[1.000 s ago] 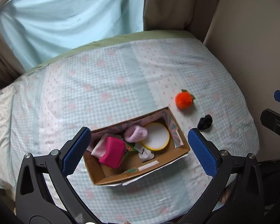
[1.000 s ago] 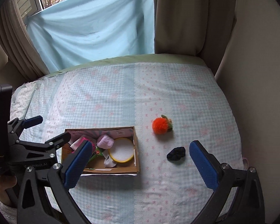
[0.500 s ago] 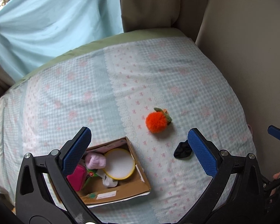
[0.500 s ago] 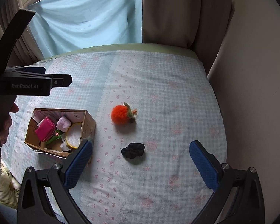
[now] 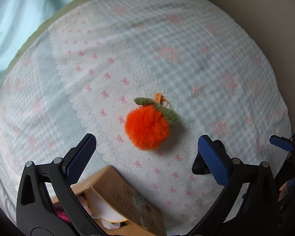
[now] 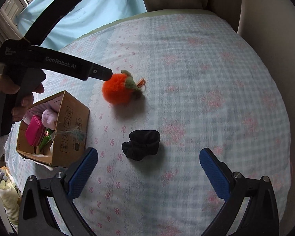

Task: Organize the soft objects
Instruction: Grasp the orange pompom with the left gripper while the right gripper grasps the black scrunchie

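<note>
A fluffy orange pompom fruit (image 5: pixel 147 129) with green leaves lies on the bed, just ahead of my open, empty left gripper (image 5: pixel 145 153); it also shows in the right wrist view (image 6: pixel 117 90). A black soft scrunchie (image 6: pixel 141 144) lies ahead of my open, empty right gripper (image 6: pixel 148 167); in the left wrist view it (image 5: pixel 199 167) is partly hidden behind my right finger. A cardboard box (image 6: pixel 68 129) at the left holds a pink pouch (image 6: pixel 34 132), a lilac soft item (image 6: pixel 49 118) and a round white pad (image 5: pixel 104 208).
The bed has a checked blue sheet with pink bows (image 6: pixel 196 68). A beige wall (image 6: pixel 275 9) borders it on the right, curtains (image 6: pixel 112 2) hang at the back. The left gripper's body (image 6: pixel 55 61) reaches over the box toward the pompom. Plush items (image 6: pixel 5 192) lie beside the bed.
Both grippers have moved forward and down: the left from over the box toward the orange pompom, the right toward the black scrunchie. Both stay open.
</note>
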A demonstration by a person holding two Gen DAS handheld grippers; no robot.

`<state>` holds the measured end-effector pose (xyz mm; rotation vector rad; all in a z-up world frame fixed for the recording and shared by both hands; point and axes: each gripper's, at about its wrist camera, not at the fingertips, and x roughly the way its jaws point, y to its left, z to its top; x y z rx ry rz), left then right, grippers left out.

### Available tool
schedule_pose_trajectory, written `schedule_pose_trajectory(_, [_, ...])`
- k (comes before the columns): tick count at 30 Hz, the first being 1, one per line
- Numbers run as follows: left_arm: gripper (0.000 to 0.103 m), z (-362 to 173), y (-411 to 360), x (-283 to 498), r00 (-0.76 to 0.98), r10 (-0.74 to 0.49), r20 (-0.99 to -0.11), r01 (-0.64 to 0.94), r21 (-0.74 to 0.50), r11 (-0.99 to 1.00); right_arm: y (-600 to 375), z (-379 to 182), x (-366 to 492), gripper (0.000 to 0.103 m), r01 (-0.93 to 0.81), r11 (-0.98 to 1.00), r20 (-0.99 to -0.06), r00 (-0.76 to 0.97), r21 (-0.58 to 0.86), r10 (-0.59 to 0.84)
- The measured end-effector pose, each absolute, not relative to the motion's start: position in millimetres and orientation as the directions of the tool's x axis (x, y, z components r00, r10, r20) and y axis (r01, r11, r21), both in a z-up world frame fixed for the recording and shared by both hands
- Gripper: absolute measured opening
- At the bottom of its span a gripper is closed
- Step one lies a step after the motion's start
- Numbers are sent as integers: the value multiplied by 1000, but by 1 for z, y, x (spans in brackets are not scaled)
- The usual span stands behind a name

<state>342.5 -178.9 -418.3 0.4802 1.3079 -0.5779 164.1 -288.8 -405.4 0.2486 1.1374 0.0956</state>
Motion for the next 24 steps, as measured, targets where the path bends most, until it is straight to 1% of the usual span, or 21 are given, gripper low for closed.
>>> schedule_pose_trajectory(2, [103, -442, -186, 349, 119, -101, -988, 680, 7, 733, -289, -421, 169, 101, 81, 959, -880, 425, 271, 213])
schedule_pose_trajectory(3, [103, -451, -189, 351, 102, -95, -990, 697, 3, 718, -288, -428, 170, 99, 95, 953, -874, 432, 288, 221])
schedule_pose_trajectory(6, [103, -477, -196, 357, 43, -66, -997, 736, -13, 677, -284, -447, 176, 98, 127, 942, -868, 441, 310, 226])
schedule_pose_trajectory(8, [102, -491, -200, 361, 22, -48, -999, 754, -15, 657, -281, -459, 180, 92, 147, 934, -866, 442, 325, 232])
schedule_pose_trajectory(10, [98, -502, -202, 366, 1, -34, -999, 760, -21, 650, -276, -469, 186, 91, 164, 928, -870, 433, 334, 236])
schedule_pose_trajectory(11, [96, -507, -202, 369, -10, -29, -1000, 758, -27, 652, -274, -474, 189, 88, 170, 926, -872, 427, 338, 240])
schedule_pose_trajectory(12, [90, -511, -202, 371, -25, -28, -999, 753, -37, 657, -272, -479, 192, 85, 175, 923, -874, 420, 343, 245])
schedule_pose_trajectory(13, [87, -515, -202, 373, -38, -27, -999, 749, -46, 661, -271, -482, 194, 81, 181, 920, -876, 414, 347, 249])
schedule_pose_trajectory(15, [84, -521, -203, 375, -55, -19, -998, 750, -54, 659, -268, -488, 197, 75, 197, 912, -876, 408, 360, 258])
schedule_pose_trajectory(16, [77, -524, -204, 374, -58, -12, -998, 757, -52, 652, -267, -491, 199, 71, 203, 910, -878, 402, 362, 260])
schedule_pose_trajectory(17, [73, -527, -205, 373, -58, -3, -998, 765, -46, 643, -266, -493, 201, 65, 208, 909, -881, 396, 360, 258])
schedule_pose_trajectory(19, [59, -532, -206, 370, -57, 12, -998, 777, -37, 629, -264, -495, 203, 57, 216, 912, -886, 393, 348, 245])
schedule_pose_trajectory(20, [55, -534, -207, 369, -58, 16, -998, 780, -35, 624, -264, -495, 203, 50, 219, 915, -888, 395, 339, 234])
schedule_pose_trajectory(21, [49, -535, -206, 368, -60, 20, -998, 784, -35, 619, -264, -494, 204, 45, 223, 916, -889, 398, 332, 226])
schedule_pose_trajectory(22, [42, -536, -206, 367, -55, 26, -998, 788, -27, 615, -264, -494, 205, 34, 227, 917, -891, 396, 329, 221])
schedule_pose_trajectory(23, [38, -536, -206, 367, -50, 24, -998, 791, -25, 611, -266, -494, 206, 29, 232, 918, -894, 393, 322, 214])
schedule_pose_trajectory(24, [34, -534, -207, 367, -51, 12, -999, 794, -33, 607, -266, -494, 206, 28, 236, 919, -895, 396, 317, 207])
